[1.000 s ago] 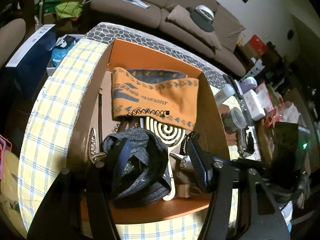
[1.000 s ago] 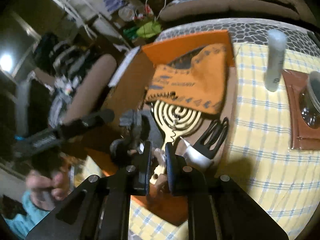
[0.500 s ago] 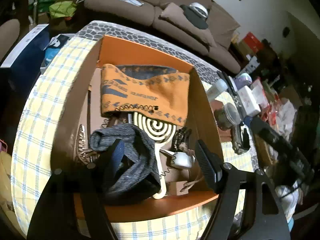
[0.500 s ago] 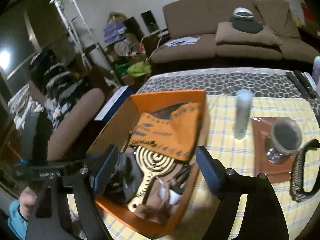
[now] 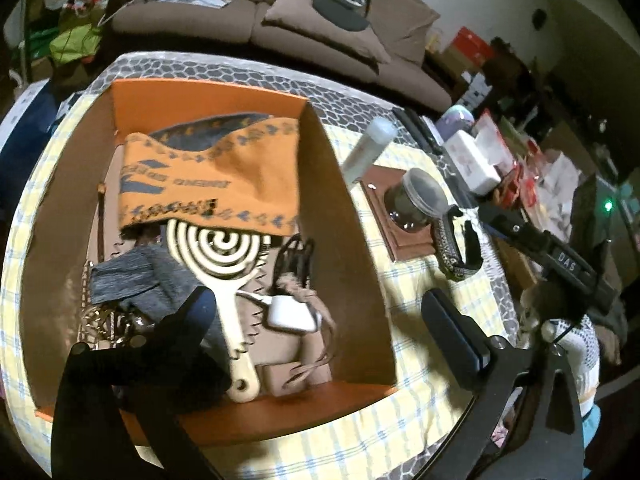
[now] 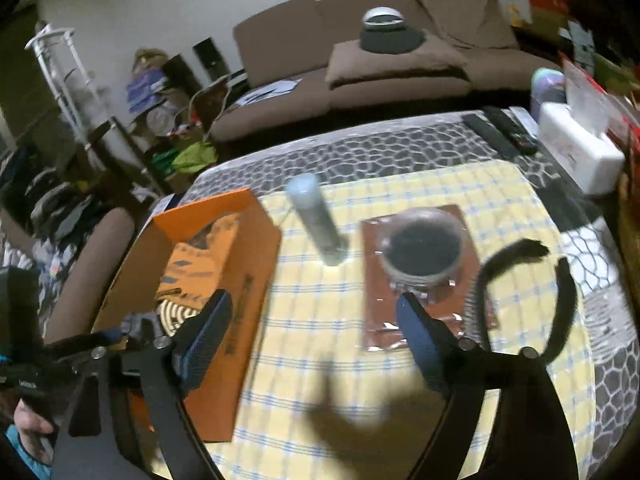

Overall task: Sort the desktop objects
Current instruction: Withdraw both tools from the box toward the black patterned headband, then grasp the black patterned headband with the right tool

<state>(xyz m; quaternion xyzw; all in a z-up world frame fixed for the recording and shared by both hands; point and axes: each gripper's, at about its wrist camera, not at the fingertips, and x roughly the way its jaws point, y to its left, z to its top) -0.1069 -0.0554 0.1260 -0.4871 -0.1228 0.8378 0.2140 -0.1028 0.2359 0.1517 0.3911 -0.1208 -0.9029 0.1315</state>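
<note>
Our left gripper and right gripper have just been opening; both are released, nothing between them. The grey knitted cloth now lies in the orange cardboard box, leaving the table's remaining items

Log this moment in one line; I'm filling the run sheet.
left gripper: open, empty, jaws just opening, over orange box | right gripper: open, empty, jaws just opening, over checked cloth
</note>
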